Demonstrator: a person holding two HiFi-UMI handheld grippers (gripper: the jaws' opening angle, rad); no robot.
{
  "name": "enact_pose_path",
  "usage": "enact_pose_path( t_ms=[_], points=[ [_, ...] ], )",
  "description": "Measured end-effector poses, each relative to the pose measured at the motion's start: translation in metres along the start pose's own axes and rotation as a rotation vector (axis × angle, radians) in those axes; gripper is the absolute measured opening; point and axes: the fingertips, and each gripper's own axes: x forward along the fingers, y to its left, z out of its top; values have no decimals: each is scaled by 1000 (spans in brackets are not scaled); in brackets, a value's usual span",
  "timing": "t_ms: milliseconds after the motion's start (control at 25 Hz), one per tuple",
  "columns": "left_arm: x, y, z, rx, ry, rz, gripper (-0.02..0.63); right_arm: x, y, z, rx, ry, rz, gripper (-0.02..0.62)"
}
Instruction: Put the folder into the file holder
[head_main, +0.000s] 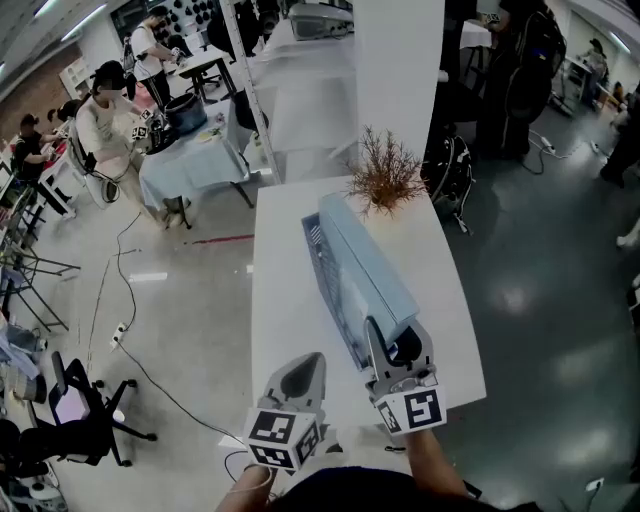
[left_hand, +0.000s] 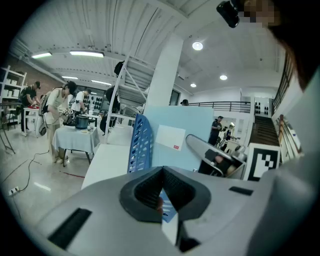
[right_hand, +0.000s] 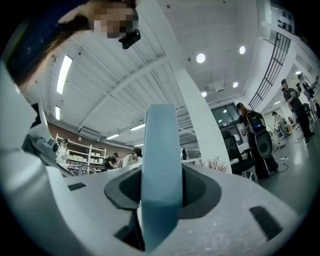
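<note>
While head view looks down on white tabletop, R gripper holds light-blue folder on edge, right beside blue file holder; L gripper near, off folder; L gripper view: fingers together, nothing betw. them; R gripper view: fingers clamped on folder's edge.

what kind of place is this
Probably a big open lab or workshop hall: white tables, people working at a covered table further off, and cables trailing over the floor.
</note>
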Motion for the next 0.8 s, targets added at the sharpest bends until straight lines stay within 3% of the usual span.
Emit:
enact_pose_path(
  t_ms=[800],
  points=[
    [-4,-9,-1,1,-11,2,5,-3,0,-29,-22,119,14,156]
  ],
)
